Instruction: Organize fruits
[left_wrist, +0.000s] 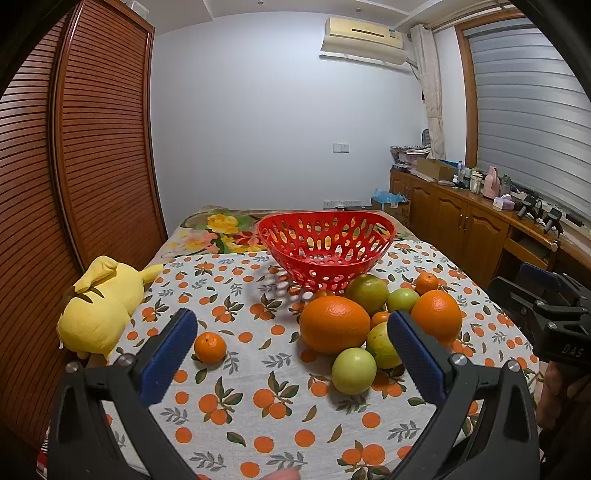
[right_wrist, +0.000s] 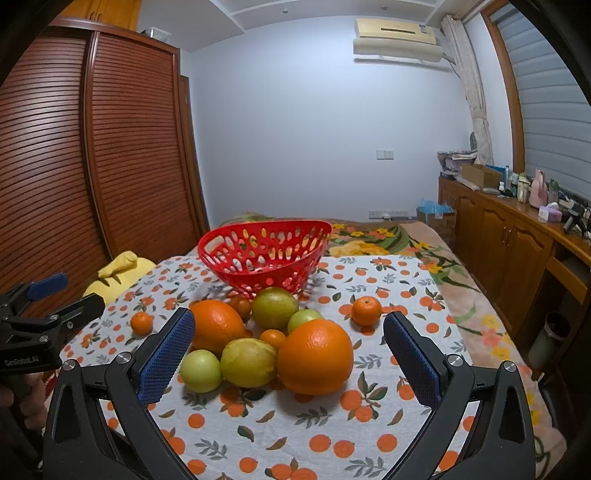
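Observation:
A red perforated basket (left_wrist: 327, 236) (right_wrist: 264, 245) stands empty at the far side of the orange-print cloth. In front of it lies a cluster of fruit: two big oranges (left_wrist: 334, 324) (right_wrist: 314, 356), several green-yellow fruits (left_wrist: 354, 371) (right_wrist: 248, 362) and small tangerines. One tangerine (left_wrist: 209, 347) (right_wrist: 141, 322) lies apart to the left, another (right_wrist: 366, 310) to the right. My left gripper (left_wrist: 291, 354) hangs open above the cloth, short of the cluster. Just before the nearest fruits my right gripper (right_wrist: 288, 354) is also open, with nothing between its pads.
A yellow plush toy (left_wrist: 98, 306) lies at the cloth's left edge. A slatted wooden wardrobe (left_wrist: 74, 166) stands on the left, a wooden cabinet (left_wrist: 461, 218) with clutter on the right. A flowered blanket (right_wrist: 388, 240) lies behind the basket. A grey bin (right_wrist: 550, 341) stands on the floor at the right.

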